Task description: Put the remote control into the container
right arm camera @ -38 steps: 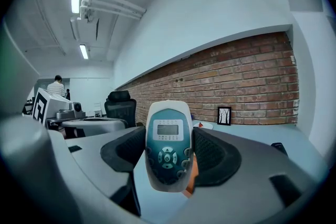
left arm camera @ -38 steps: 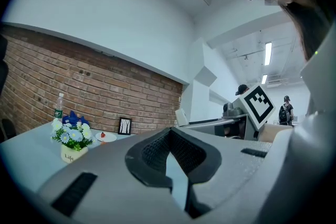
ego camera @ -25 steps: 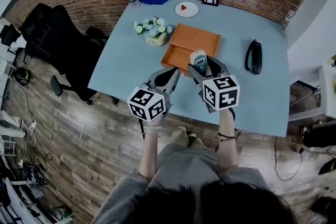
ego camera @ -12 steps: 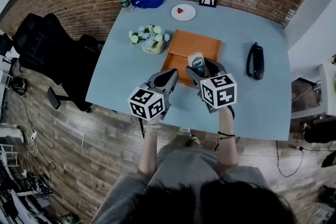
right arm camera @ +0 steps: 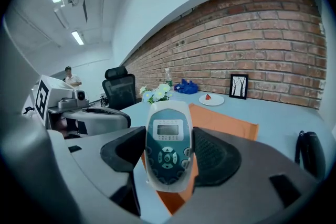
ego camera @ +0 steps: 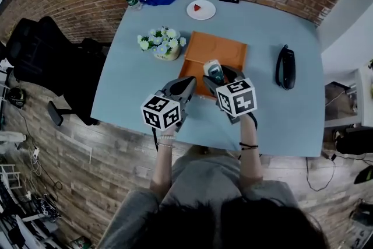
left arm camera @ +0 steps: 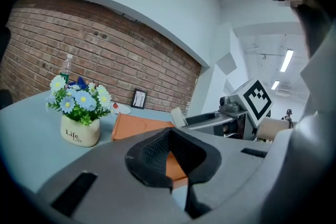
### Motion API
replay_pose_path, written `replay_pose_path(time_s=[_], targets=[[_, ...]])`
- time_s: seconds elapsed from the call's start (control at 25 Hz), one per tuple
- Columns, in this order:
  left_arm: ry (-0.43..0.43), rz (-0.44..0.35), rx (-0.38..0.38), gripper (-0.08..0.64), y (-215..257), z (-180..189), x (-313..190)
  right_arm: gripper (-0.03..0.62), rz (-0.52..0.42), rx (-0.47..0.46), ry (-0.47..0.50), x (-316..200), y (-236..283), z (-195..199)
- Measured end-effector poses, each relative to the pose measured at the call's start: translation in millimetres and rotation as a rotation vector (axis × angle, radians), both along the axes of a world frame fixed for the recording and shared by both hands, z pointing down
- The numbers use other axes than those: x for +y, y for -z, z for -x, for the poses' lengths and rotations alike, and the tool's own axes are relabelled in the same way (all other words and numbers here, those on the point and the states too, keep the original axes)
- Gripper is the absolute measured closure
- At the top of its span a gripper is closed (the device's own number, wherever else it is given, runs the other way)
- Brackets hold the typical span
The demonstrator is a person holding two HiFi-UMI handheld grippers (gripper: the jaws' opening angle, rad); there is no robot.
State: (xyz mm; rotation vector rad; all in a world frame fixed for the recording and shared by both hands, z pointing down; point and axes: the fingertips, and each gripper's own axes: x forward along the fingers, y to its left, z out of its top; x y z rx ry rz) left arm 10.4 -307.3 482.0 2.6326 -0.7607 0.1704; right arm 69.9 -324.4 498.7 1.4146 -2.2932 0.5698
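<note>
The right gripper (ego camera: pixel 217 74) pinches a grey remote control (right arm camera: pixel 167 134) over the near edge of the orange tray (ego camera: pixel 224 48) (the container on the blue table (ego camera: pixel 131 81)). The left gripper (ego camera: pixel 185 86), jaws pressed together and empty, hovers just beside it.

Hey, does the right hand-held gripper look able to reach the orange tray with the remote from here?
Probably yes. The right hand-held gripper, shut on the remote, hangs at the near edge of the orange tray, and nothing stands between them.
</note>
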Motion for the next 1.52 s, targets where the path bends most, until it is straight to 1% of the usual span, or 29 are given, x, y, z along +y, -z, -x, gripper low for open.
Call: replay_pose_path(time_s=[0.4,0.68,0.88,1.04,1.32,1.52], targets=[[0.063,0.077,-0.005,0.557,-23,3,-10,0.313,0.137,0.061,0.119,-18,-44,11],[0.075,0.112,-0.018,0.557,-39,7,-8,0.313,0.229,0.113,0.196,-22,-76,25],[0.082,0.143,-0.021,0.557,-50,11,-7,0.313,0.286,0.143,0.228,-28,-94,31],[0.076,0.161,-0.027,0.557,-55,10,-5,0.313,0.32,0.212,0.281,-28,-108,34],[0.073,0.18,-0.037,0.557,-60,10,-1,0.313,0.364,0.272,0.321,-28,-128,32],[0.078,0.189,-0.038,0.557,-62,11,1,0.313,0.391,0.303,0.329,-28,-137,36]])
